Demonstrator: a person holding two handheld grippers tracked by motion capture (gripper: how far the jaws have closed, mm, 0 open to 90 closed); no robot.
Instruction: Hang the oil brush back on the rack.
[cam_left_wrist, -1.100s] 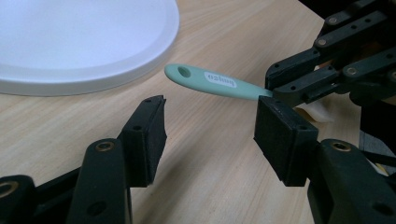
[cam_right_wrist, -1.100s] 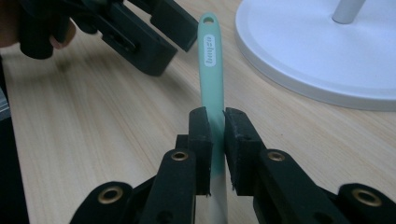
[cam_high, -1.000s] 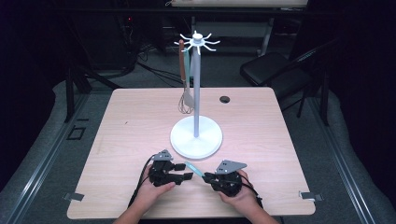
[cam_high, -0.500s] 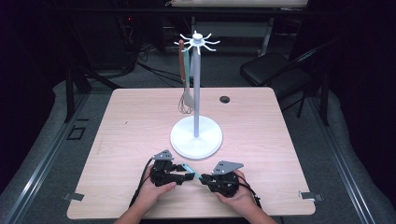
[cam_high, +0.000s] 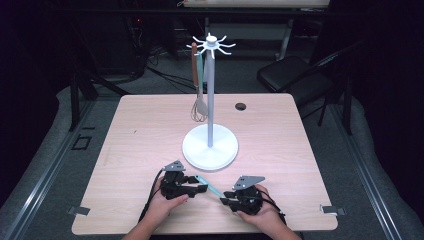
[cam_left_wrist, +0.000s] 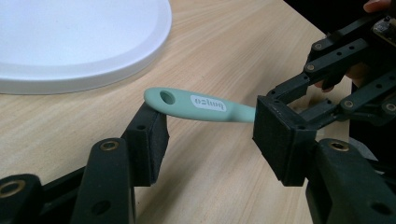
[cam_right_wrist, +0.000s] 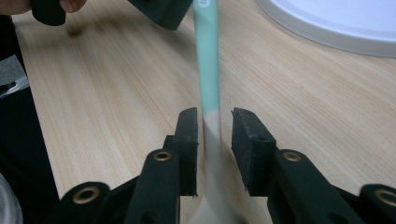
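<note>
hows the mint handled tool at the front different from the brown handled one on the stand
The mint-handled tool sits low near the table's front edge, roughly level; the brown-handled tool hangs upright from the white stand. One handle is mint, the other brown. Both are long utensils with slim handles.

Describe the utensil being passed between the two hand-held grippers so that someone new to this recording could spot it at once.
Start at the white stand in the middle of the table, then look toward the near edge, where two hands meet. Between them runs a slim mint-green handle with a hanging hole and a white label at its end. Unlike the brown-handled whisk hanging on the stand, it lies low above the tabletop.
</note>
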